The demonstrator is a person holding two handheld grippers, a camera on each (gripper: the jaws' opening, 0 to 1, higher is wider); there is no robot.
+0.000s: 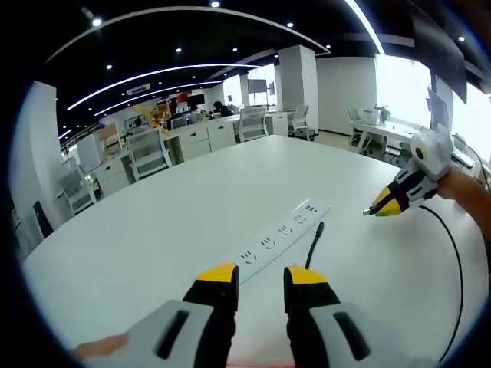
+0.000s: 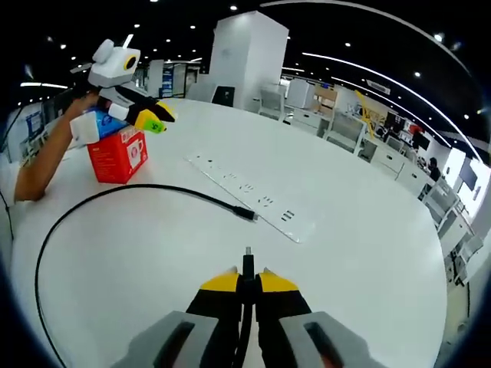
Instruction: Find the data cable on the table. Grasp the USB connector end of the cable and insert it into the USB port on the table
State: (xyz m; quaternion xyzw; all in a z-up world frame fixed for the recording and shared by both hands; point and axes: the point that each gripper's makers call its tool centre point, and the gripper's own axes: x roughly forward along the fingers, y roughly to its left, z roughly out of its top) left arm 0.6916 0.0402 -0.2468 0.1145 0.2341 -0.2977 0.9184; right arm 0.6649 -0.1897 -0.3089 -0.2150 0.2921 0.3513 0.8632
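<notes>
Your right gripper point(image 2: 247, 282) pinches the cable point(image 2: 107, 196) end, just short of the power strip point(image 2: 253, 193). Your left gripper point(image 1: 259, 276) hangs narrowly open, empty, near the strip.

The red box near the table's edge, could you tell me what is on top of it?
A blue-and-white carton rests on the red box; a person's hand behind hides its far side.

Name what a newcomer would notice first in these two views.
The long white power strip lying flat on the white table stands out first. Next, the black data cable sweeping in a loop, one end pinched in the right gripper. A red box stands beside the person's arm.
</notes>
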